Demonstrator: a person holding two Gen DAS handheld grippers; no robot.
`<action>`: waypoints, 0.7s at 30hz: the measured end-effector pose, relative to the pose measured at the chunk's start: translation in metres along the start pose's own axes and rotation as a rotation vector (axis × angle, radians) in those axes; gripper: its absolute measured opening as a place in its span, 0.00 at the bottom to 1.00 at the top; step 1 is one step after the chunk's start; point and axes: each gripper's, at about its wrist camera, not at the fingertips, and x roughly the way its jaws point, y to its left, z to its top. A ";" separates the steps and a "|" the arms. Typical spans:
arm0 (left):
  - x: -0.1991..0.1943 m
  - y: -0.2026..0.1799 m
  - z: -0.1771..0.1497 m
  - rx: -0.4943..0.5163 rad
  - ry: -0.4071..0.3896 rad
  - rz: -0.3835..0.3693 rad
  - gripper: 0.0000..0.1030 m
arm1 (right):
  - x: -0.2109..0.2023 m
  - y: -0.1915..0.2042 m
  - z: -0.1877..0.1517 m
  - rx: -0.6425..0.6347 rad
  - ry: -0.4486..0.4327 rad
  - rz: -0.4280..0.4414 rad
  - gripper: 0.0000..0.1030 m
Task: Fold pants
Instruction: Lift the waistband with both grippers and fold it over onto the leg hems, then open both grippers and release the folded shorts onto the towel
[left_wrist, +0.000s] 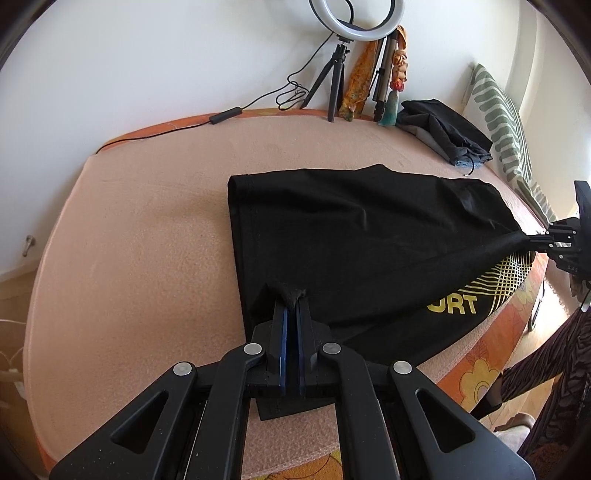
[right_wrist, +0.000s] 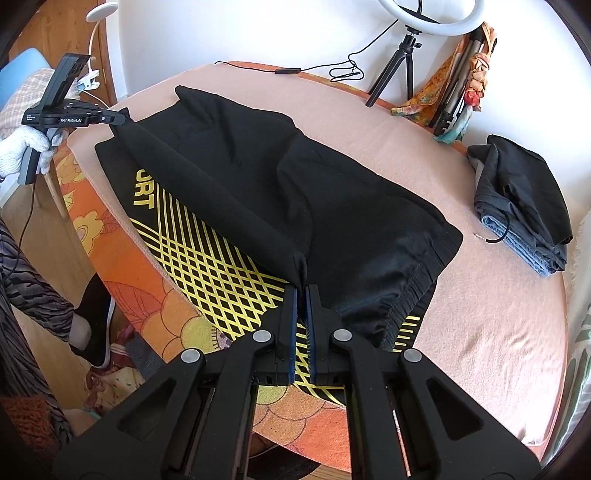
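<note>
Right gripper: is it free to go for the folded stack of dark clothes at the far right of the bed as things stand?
Probably not yet. The right gripper is shut on the black pants with yellow print; it would have to let go first. Beyond that, bare peach blanket lies before the folded stack of dark clothes.

The bed (left_wrist: 140, 229) lies bare left of the pants (left_wrist: 351, 236); a tripod (left_wrist: 332, 85) and folded clothes (right_wrist: 524, 199) crowd the far edge.

ring light (left_wrist: 356, 18) cropped, pants' lettering (left_wrist: 452, 305) part-covered

Pink-covered bed (left_wrist: 147, 229) bears black pants (left_wrist: 332, 229), folded clothes (right_wrist: 524, 195).
</note>
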 end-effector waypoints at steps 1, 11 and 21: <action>-0.002 0.000 -0.003 0.004 0.006 -0.003 0.03 | 0.001 0.002 -0.002 -0.007 0.003 -0.002 0.05; -0.023 0.017 -0.025 -0.022 0.069 0.069 0.10 | 0.007 0.015 -0.015 -0.068 0.021 -0.002 0.05; -0.037 0.001 0.009 -0.028 -0.023 0.039 0.14 | -0.012 0.027 -0.029 -0.114 0.019 0.115 0.05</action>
